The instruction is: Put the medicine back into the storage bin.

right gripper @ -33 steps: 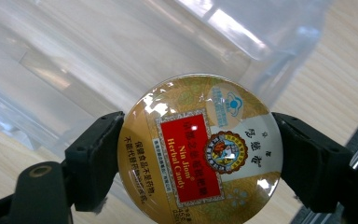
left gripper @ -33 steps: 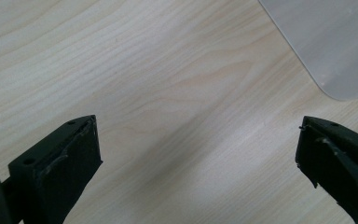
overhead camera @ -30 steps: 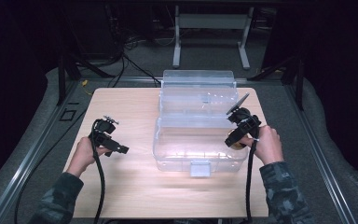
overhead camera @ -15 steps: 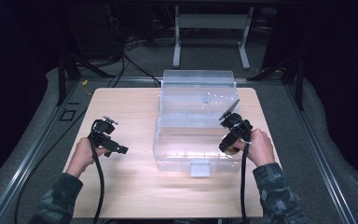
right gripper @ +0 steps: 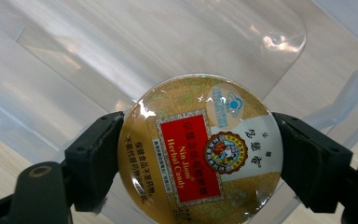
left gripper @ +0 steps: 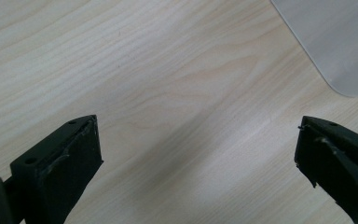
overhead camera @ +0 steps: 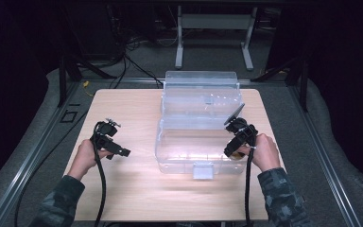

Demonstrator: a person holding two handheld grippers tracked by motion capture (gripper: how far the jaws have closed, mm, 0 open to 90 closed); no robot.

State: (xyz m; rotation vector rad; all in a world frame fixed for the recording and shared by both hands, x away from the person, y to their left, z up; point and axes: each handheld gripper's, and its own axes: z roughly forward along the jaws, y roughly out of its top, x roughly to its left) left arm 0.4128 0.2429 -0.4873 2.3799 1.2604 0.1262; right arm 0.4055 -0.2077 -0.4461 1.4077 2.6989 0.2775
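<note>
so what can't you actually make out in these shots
- Candy tin, right gripper view: its lower edge is cut off by the frame; the small print is too fine to read.
- Right gripper, high view: the tin it grips is a sliver, hidden by the gripper body.
- Clear box, high view: glare hides whether anything lies inside.
- Left gripper, left gripper view: jaws open over bare table; the box corner is cut off.

Overhead light brightens the pale wooden bench (overhead camera: 132, 189) while the surrounding room stays nearly black. White glare streaks the clear plastic storage box (overhead camera: 198, 142) and the round gold candy tin (right gripper: 198, 149). The high view looks soft and grainy.
</note>
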